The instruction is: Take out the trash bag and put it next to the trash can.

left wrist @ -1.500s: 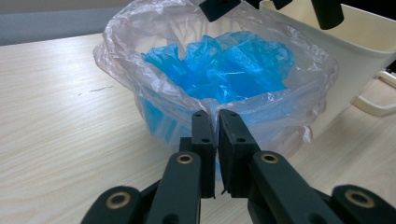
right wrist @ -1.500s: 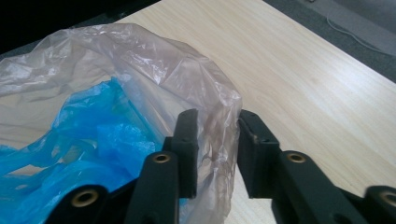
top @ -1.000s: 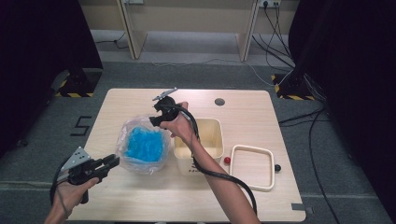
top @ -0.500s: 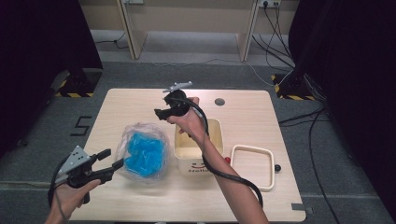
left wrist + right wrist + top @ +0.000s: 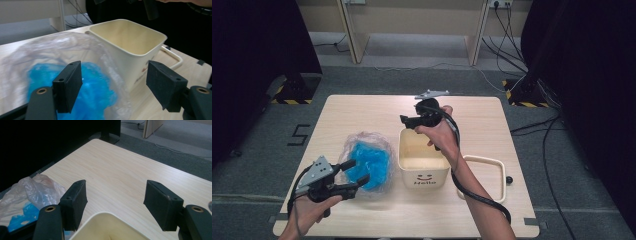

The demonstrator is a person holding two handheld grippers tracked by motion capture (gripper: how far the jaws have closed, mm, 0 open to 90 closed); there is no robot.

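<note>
Now my left tongs (image 5: pixel 358 176) have just been opening and stand spread, nothing pinched, beside the plastic bag (image 5: pixel 364 162) on the desk (image 5: pixel 492 220). My right tongs (image 5: pixel 406 121), also just opening, hang empty over the box (image 5: pixel 423 165). I judge the bag soft, light and slippery; best pinched at its crumpled top edge.

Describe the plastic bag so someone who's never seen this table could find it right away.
On the light wooden table, look left of the cream square bin with the smiley face. The crumpled clear plastic bag lies there, the one thing with bright blue inside.
</note>
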